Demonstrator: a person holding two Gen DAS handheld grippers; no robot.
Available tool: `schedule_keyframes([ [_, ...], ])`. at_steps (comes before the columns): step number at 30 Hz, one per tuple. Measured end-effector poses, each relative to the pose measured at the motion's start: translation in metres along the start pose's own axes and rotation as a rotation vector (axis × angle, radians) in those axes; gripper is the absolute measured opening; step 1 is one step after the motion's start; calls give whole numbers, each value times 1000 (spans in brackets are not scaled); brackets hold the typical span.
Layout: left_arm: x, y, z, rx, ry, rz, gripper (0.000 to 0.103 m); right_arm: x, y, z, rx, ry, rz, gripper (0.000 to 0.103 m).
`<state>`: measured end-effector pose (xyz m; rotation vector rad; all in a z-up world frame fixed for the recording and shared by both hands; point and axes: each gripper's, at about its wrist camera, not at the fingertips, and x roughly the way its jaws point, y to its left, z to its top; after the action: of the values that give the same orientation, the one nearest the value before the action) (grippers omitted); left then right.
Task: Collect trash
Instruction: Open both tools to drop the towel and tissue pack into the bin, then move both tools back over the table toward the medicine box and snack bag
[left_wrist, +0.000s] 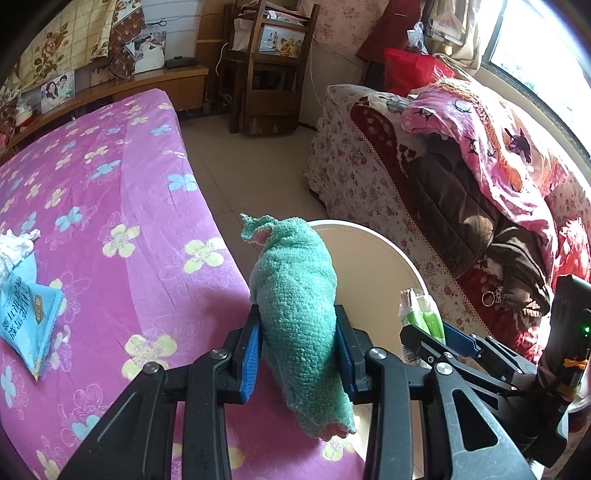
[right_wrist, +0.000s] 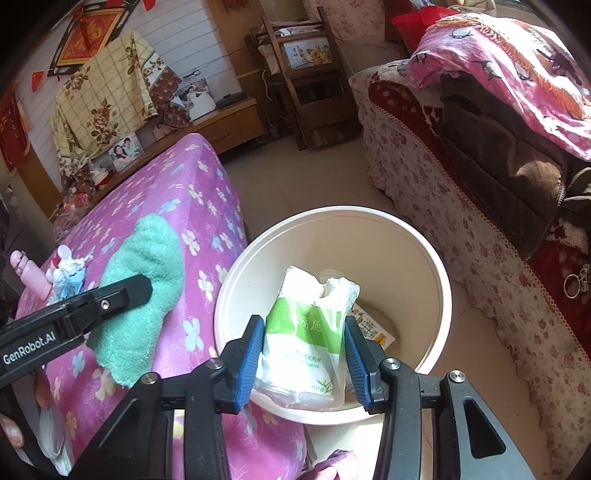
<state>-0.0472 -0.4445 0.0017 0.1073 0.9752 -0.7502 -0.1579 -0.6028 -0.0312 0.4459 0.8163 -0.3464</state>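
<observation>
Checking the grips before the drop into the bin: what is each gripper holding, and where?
Left gripper clamps the green towel around its middle. Right gripper holds the tissue pack by its sides.

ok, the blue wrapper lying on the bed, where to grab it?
The blue wrapper lies flat on the pink bedspread, so a top pinch is probably poor. Its near corner looks slightly lifted: come in low from the bed's edge side and pinch that corner edge-on.

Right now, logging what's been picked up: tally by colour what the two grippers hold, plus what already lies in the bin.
Teal, the cloth in the left gripper: 1
Green-and-white, the tissue pack in the right gripper: 1
Yellow-edged, a carton in the bin: 1
Total: 3
</observation>
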Motion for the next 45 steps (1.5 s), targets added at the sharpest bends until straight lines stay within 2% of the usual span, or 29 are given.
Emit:
schedule_keyframes([
  [5,2,1,0,-2,6,-8,42,6,-7,1,48,13,5,54],
  [9,1,3,0,-10,5,-24,51,10,-11,-1,77,37,14,57],
  [12,0,3,-2,-2,3,-23,52,11,-10,-2,78,38,18,58],
  [16,-1,3,-4,0,6,-24,52,9,-9,-1,76,23,22,65],
  [33,-12,13,-11,-6,-1,-9,56,2,-5,-3,68,28,27,65],
  [45,-39,31,-22,-7,-35,42,56,-13,25,-9,2,26,38,65],
])
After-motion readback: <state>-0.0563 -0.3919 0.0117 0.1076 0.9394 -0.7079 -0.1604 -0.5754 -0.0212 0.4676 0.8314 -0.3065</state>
